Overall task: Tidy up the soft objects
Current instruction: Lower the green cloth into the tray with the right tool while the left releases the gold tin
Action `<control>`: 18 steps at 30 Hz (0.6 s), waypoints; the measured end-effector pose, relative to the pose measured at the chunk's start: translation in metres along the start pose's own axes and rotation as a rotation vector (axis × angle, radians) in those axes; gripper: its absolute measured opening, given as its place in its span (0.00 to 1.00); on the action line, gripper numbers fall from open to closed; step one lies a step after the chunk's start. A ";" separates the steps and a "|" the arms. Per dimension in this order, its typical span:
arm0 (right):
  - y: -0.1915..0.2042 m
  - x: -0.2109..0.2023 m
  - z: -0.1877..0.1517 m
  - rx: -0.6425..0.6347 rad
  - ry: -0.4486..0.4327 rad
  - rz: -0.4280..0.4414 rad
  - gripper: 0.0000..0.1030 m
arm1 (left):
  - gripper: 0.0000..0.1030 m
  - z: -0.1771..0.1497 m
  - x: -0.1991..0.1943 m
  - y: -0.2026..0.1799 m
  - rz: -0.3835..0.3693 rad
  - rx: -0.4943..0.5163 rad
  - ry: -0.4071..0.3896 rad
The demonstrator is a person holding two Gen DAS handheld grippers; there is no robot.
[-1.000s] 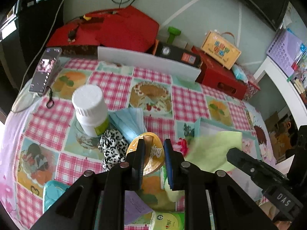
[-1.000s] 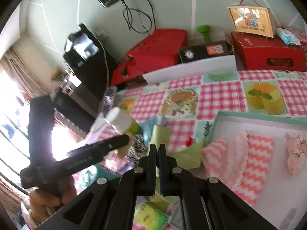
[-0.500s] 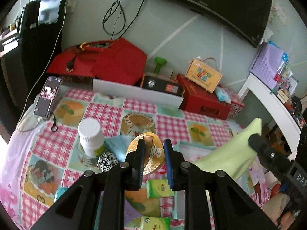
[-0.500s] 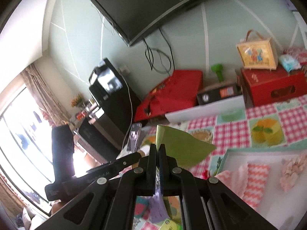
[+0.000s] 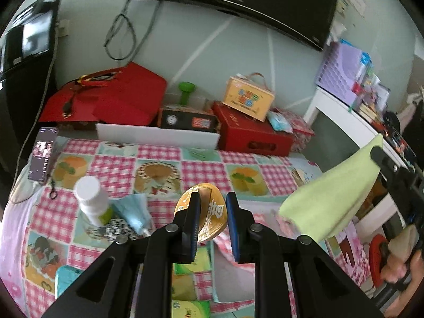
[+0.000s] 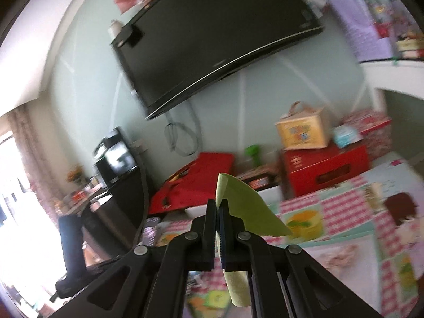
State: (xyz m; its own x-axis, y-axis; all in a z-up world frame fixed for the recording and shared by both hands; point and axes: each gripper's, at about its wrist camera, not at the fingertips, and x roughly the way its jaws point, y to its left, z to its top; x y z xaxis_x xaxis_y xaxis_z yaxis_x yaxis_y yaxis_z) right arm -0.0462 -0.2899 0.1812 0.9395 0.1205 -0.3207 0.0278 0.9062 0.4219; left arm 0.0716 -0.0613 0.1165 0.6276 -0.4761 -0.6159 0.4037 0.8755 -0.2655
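Green cloth [image 6: 245, 206] — pinched inside right gripper [image 6: 217, 206] — hangs above table.

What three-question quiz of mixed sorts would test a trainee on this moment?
1. True or false: the right gripper is shut on the green cloth.
2. Which thing sits between the fingers of the left gripper? A) white bottle B) gold disc C) phone
3. Fill in: the cloth hangs ____ the table, not resting on it.

Key: 1 true. 2 B, the gold disc; whether the fingers clamp it cannot be told. 3 above.
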 end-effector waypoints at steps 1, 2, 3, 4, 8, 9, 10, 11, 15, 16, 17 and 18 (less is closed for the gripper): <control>-0.005 -0.005 0.002 0.003 -0.010 -0.031 0.02 | 0.19 -0.002 0.004 -0.007 -0.010 0.015 0.010; -0.013 -0.009 0.005 0.004 -0.017 -0.082 0.02 | 0.20 -0.004 0.008 -0.013 -0.018 0.029 0.019; -0.018 -0.011 0.007 0.008 -0.017 -0.118 0.02 | 0.19 -0.006 0.011 -0.019 -0.024 0.039 0.026; -0.025 -0.013 0.008 0.014 -0.015 -0.157 0.02 | 0.20 -0.008 0.014 -0.025 -0.030 0.051 0.036; -0.051 -0.017 0.010 0.044 0.003 -0.288 0.02 | 0.20 -0.017 0.032 -0.048 -0.066 0.099 0.087; -0.057 -0.018 0.010 0.050 0.009 -0.305 0.02 | 0.20 -0.019 0.037 -0.053 -0.073 0.109 0.099; -0.063 -0.017 0.009 0.064 0.020 -0.316 0.02 | 0.20 -0.022 0.041 -0.057 -0.077 0.118 0.109; -0.068 -0.015 0.008 0.077 0.029 -0.322 0.02 | 0.20 -0.025 0.046 -0.060 -0.081 0.128 0.122; -0.087 0.002 -0.001 0.102 0.106 -0.413 0.02 | 0.20 -0.035 0.064 -0.072 -0.096 0.145 0.161; -0.091 0.006 -0.004 0.105 0.123 -0.424 0.02 | 0.20 -0.036 0.068 -0.072 -0.098 0.141 0.172; -0.096 0.011 -0.007 0.114 0.141 -0.427 0.03 | 0.20 -0.039 0.074 -0.073 -0.098 0.130 0.183; -0.100 0.016 -0.012 0.124 0.163 -0.427 0.03 | 0.20 -0.040 0.078 -0.073 -0.094 0.125 0.192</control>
State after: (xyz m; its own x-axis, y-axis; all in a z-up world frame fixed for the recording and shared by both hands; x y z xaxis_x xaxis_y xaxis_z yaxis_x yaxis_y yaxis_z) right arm -0.0380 -0.3739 0.1236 0.7697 -0.1816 -0.6121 0.4501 0.8343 0.3185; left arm 0.0641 -0.1589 0.0581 0.4506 -0.5202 -0.7255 0.5408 0.8057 -0.2418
